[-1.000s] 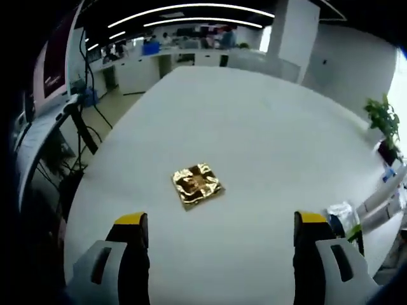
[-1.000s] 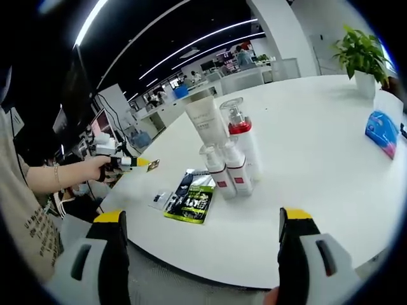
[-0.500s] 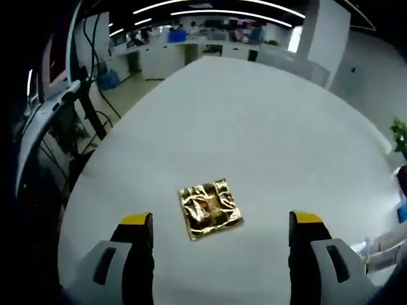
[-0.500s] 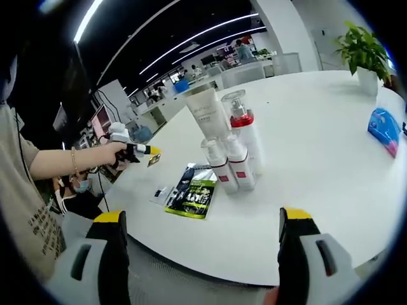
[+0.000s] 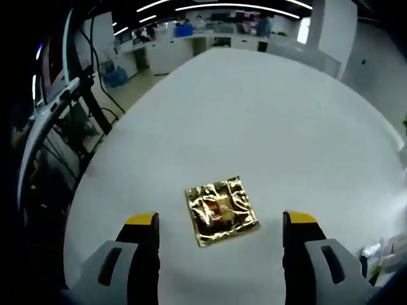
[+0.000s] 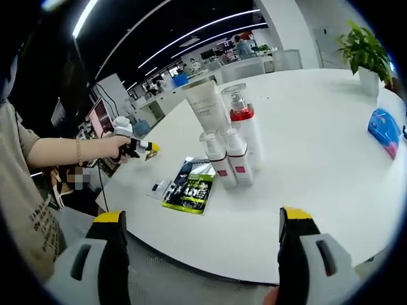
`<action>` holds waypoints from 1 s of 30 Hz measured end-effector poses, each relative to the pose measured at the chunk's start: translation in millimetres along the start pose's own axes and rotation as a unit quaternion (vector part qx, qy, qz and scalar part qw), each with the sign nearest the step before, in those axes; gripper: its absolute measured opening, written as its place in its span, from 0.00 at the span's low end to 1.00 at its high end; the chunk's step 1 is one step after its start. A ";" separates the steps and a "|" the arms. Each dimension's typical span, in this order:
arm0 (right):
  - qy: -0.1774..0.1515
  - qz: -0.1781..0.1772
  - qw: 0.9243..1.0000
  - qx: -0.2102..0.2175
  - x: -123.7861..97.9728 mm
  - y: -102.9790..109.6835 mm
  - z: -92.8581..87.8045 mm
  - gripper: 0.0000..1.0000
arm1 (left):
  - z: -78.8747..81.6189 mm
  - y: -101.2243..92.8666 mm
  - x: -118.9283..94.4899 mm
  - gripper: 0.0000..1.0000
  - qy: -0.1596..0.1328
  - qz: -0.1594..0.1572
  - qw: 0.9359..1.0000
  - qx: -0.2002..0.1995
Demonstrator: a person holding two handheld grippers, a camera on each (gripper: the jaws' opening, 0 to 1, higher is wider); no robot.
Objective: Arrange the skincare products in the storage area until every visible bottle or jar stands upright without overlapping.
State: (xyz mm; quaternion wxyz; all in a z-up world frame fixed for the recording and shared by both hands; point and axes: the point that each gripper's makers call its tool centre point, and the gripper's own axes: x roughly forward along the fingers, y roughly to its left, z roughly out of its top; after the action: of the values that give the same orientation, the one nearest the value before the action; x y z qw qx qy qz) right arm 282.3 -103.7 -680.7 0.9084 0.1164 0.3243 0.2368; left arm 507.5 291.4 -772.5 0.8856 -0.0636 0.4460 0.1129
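Both grippers hover released above a white table (image 6: 331,159) with skincare products grouped near one edge.

In the right gripper view, a tall white tube (image 6: 206,109) and a clear pump bottle (image 6: 245,130) with a red band stand upright, touching two small white bottles (image 6: 229,166) in front of them; a green and black sachet (image 6: 189,189) lies flat just beside, nearer the table's edge. A blue packet (image 6: 382,129) lies well apart toward the far edge, near a potted plant (image 6: 364,54). The right gripper (image 6: 203,244) has its jaws spread wide, holding nothing. In the left gripper view, a crinkled gold foil packet (image 5: 222,210) lies flat on the table between the parted jaws of the left gripper (image 5: 221,234).
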 end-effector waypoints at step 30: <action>0.019 -0.010 1.000 -0.003 2.6 -4.8 -5.5 0.99 | -3.0 -0.1 -5.0 0.40 -0.017 -0.003 1.000 0.004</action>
State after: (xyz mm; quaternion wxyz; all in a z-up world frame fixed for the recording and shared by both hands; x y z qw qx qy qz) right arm 282.2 -106.2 -688.0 0.9047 0.1062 0.3417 0.2312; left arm 502.3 289.9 -770.3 0.8935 -0.0593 0.4314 0.1093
